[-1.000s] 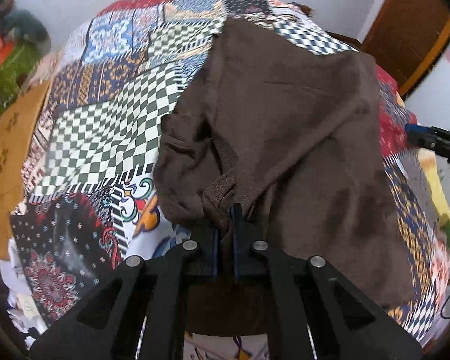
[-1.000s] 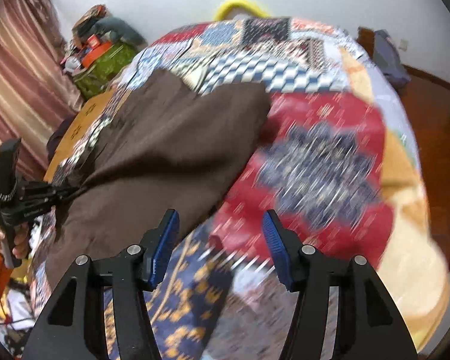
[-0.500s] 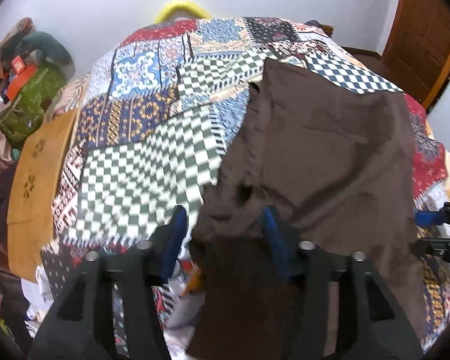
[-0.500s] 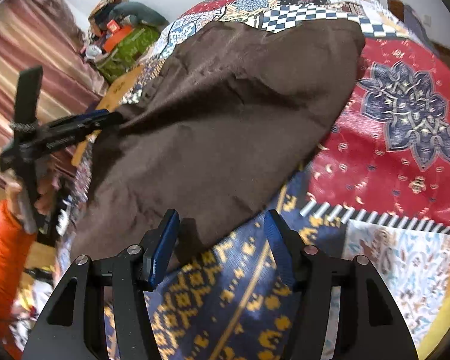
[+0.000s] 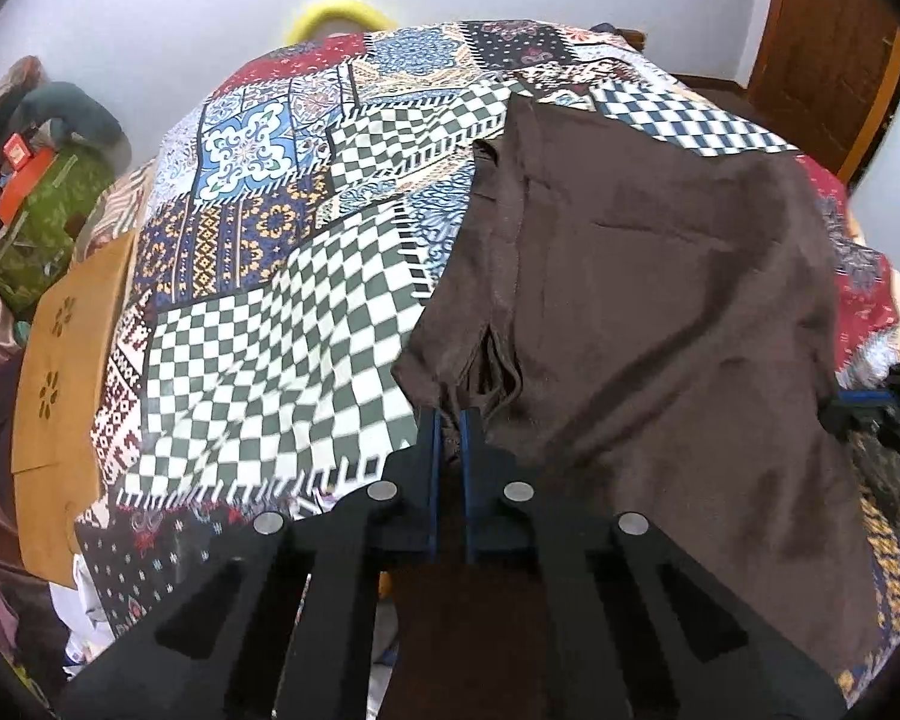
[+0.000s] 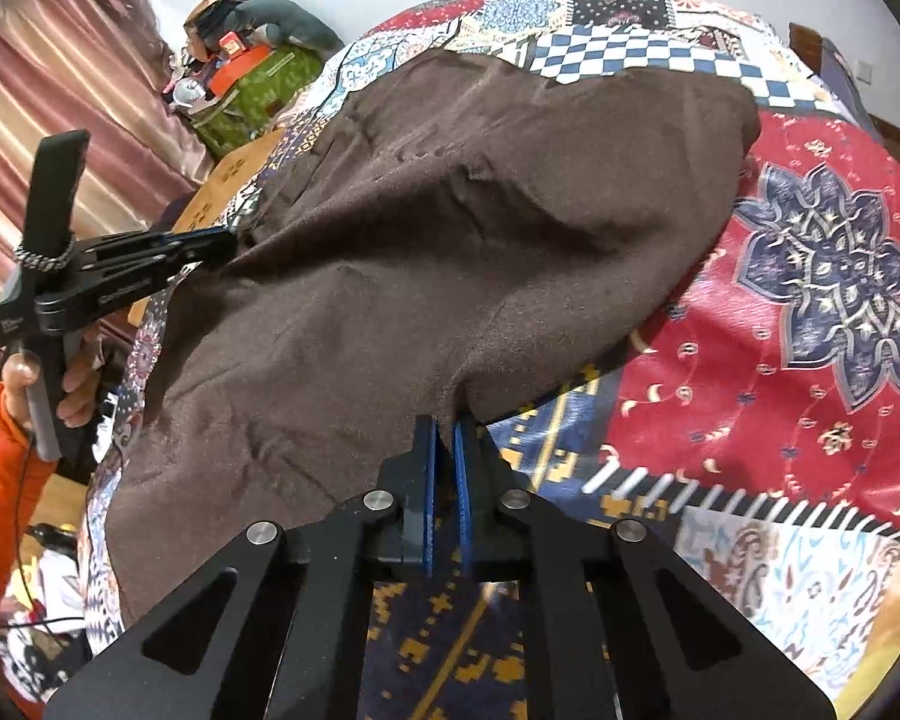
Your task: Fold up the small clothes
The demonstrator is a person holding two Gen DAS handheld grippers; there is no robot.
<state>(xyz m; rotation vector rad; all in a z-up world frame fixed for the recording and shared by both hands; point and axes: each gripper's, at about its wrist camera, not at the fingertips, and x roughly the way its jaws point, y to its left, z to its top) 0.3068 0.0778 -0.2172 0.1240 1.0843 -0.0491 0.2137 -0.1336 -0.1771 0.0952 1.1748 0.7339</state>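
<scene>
Garment: brown shirt [image 5: 648,300] spread across patchwork bedspread [image 5: 258,348], centre frame.
Left gripper [image 5: 448,420]: clamped on shirt's near-left edge.
Right gripper [image 6: 444,427]: pinching shirt's lower hem.

Evenly, softly lit from overhead, with faint shadows only. Strongly bowed by fisheye distortion, black vignette in the corners. Mostly sharp in the middle; smeared toward the rims. No glare on the matte brown knitted garment [image 5: 648,324].

Brown garment [image 5: 660,312], multicolour patchwork quilt [image 5: 270,324], prob. orange sleeve [image 6: 0,480]
</scene>
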